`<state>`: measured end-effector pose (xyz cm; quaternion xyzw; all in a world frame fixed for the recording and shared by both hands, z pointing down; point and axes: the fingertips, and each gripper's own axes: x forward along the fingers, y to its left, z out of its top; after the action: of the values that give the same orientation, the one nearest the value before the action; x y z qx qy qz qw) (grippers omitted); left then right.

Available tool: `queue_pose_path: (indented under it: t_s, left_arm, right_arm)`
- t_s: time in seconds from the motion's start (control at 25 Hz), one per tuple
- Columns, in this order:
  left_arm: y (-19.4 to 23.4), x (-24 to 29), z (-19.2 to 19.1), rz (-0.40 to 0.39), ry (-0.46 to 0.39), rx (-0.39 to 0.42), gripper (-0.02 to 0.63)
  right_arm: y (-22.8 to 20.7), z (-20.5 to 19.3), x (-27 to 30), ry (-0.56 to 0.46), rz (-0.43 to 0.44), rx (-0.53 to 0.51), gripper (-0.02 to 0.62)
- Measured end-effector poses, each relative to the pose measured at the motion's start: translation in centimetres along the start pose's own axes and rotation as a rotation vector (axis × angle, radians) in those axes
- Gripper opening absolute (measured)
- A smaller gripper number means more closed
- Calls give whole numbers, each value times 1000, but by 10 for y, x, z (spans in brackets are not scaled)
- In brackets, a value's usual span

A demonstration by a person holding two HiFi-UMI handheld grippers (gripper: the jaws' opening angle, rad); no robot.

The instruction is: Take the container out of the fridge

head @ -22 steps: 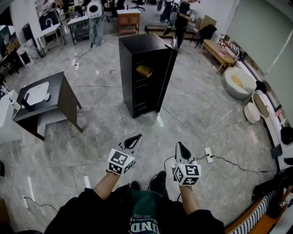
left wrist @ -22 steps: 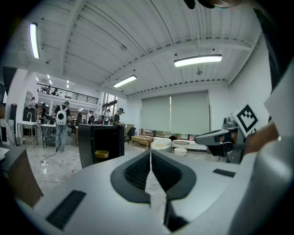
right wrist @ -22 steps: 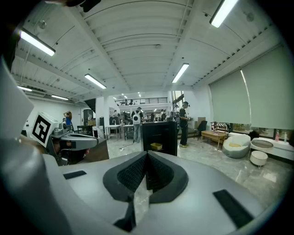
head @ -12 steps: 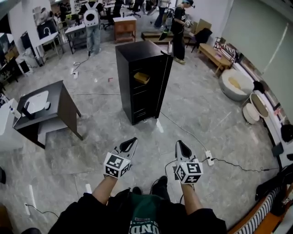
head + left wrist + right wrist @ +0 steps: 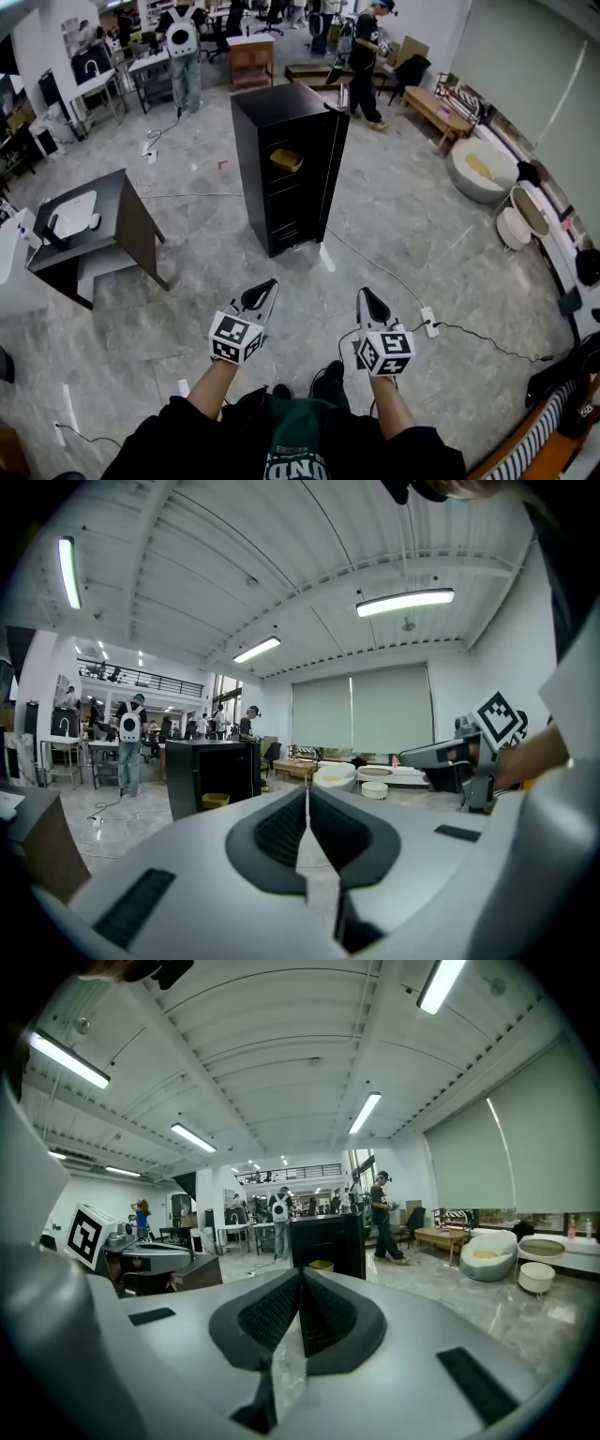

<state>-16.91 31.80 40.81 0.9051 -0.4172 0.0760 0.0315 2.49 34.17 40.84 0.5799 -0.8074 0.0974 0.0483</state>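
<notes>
A tall black fridge [image 5: 286, 169] stands in the middle of the floor with its door open to the right. A yellow container [image 5: 285, 159] sits on an upper shelf inside; it also shows as the yellow container [image 5: 216, 801] and the yellow container [image 5: 322, 1266]. My left gripper [image 5: 270, 283] and right gripper [image 5: 362, 293] are held low in front of me, well short of the fridge. Both are shut with nothing between the jaws. In the left gripper view the left gripper [image 5: 307, 791] points toward the fridge [image 5: 213, 773].
A dark desk [image 5: 89, 220] with a white object stands to the left. A white cable with a power strip [image 5: 428, 321] runs across the floor from the fridge toward my right. People stand at the back by tables. Round cushions [image 5: 486, 170] lie at the right.
The view has shifted slightly; the fridge sits a little further up and left in the head view. Both grippers have moved slightly down and stay shut.
</notes>
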Motion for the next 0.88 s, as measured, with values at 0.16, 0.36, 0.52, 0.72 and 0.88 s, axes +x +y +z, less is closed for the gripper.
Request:
queue_pose_path:
  t_s: [0.16,0.36,0.52,0.72,0.88]
  left_arm:
    - [1,6,-1,3,7,2,18]
    - [3,18,-1,1,15,0,20]
    - [5,33,-2,-1,25,-3,19]
    - [11,58,-1,4,35,-6,19]
    - [18,80,3,18,39,-9,18]
  right_arm:
    - [-5,-2,3,5,-3,9,35]
    - [-10,-2,9,13,5,8,35]
    - [-20,-3,18,26,11,10,35]
    - [-34,-2,36,37,29,10,37]
    - [-48,3,56,47,50,4,35]
